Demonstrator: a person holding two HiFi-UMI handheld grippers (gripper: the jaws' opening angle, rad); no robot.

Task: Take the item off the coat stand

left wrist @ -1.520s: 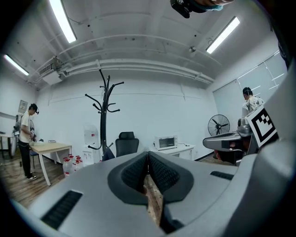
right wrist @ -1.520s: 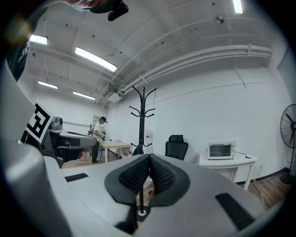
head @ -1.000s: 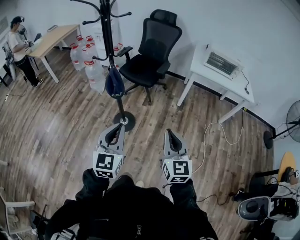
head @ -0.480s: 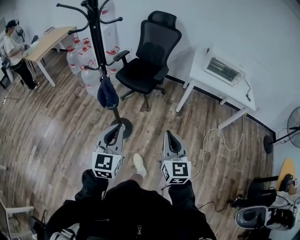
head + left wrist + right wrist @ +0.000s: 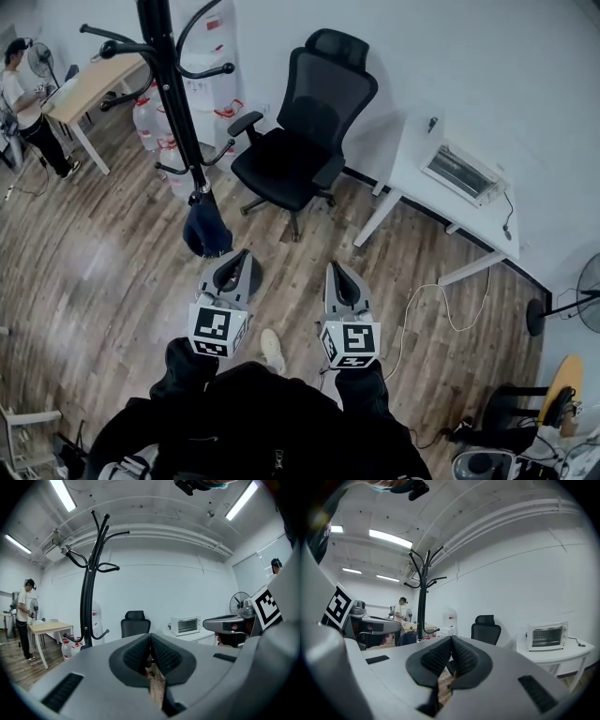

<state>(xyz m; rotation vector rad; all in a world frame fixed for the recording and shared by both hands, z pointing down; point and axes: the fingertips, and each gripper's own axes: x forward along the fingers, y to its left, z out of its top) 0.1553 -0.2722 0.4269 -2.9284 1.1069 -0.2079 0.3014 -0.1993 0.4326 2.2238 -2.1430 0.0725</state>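
Nothing's off yet: the dark blue item [image 5: 206, 232] hangs from a low hook on the coat stand [image 5: 169, 84], just ahead of my left gripper [image 5: 240, 258]. It and the right gripper [image 5: 336, 272] are both pinched together, empty. I judge the reach, grasp and lift-off all remain.

Left gripper [image 5: 234, 265] and right gripper [image 5: 338, 275] are held side by side at waist height, pointing forward, level with each other; both sets of jaws are closed together on nothing

bare floor [image 5: 103, 272] leads to the coat stand [image 5: 176, 94], office chair [image 5: 298, 155] just right
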